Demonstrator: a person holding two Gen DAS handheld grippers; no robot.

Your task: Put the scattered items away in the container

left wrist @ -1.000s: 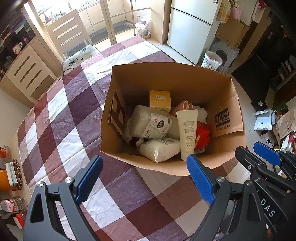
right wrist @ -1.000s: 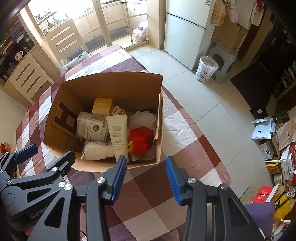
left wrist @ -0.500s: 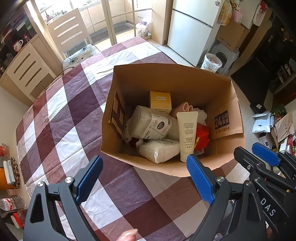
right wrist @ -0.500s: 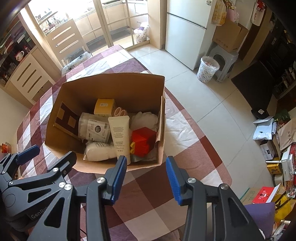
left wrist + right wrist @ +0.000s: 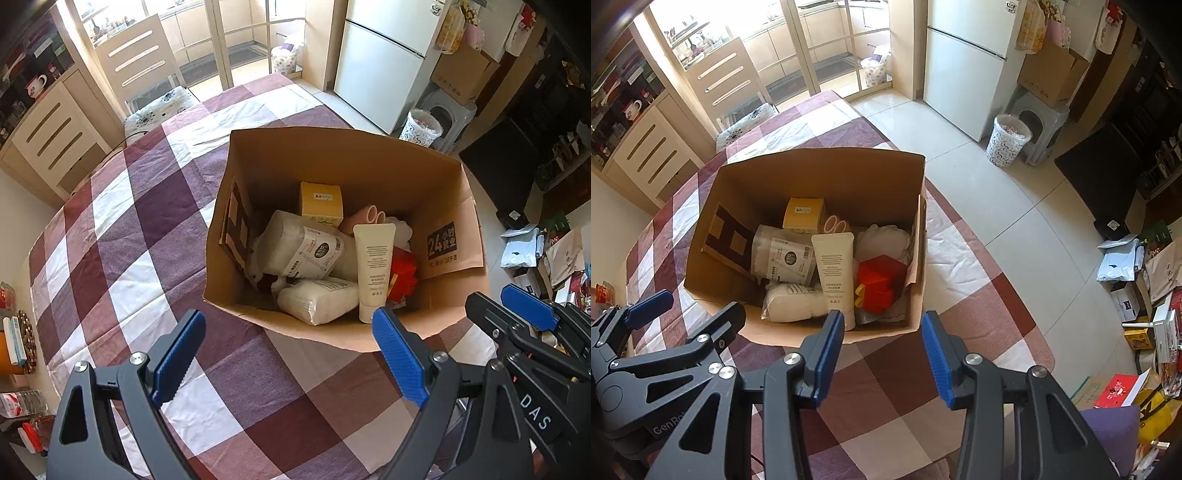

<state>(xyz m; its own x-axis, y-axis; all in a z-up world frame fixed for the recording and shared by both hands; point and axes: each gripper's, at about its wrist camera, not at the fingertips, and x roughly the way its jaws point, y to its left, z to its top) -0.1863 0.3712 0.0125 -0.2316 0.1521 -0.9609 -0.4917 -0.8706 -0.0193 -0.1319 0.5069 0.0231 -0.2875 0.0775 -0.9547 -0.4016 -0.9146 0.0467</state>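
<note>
An open cardboard box (image 5: pixel 369 158) (image 5: pixel 820 166) stands on the checked tablecloth. Inside lie a white tube (image 5: pixel 373 266) (image 5: pixel 834 269), two white packs (image 5: pixel 303 247) (image 5: pixel 785 256), a yellow carton (image 5: pixel 320 203) (image 5: pixel 805 214), a red object (image 5: pixel 404 275) (image 5: pixel 881 278), a pink item (image 5: pixel 364 218) and a brown patterned card (image 5: pixel 236 225). My left gripper (image 5: pixel 288 354) is open and empty, above the table in front of the box. My right gripper (image 5: pixel 882 354) is open and empty, just in front of the box's near right corner.
The table (image 5: pixel 122 236) has its right edge (image 5: pixel 1015 280) close to the box, with tiled floor beyond. A chair (image 5: pixel 144 70), a cabinet (image 5: pixel 48 136), a fridge (image 5: pixel 384 55) and a patterned bin (image 5: pixel 1008 140) stand around. Small items (image 5: pixel 18 343) sit at the left edge.
Both grippers have drifted slightly back from the box. A fingertip seen at the bottom of the left wrist view half a second ago is gone. The box contents have not moved.
</note>
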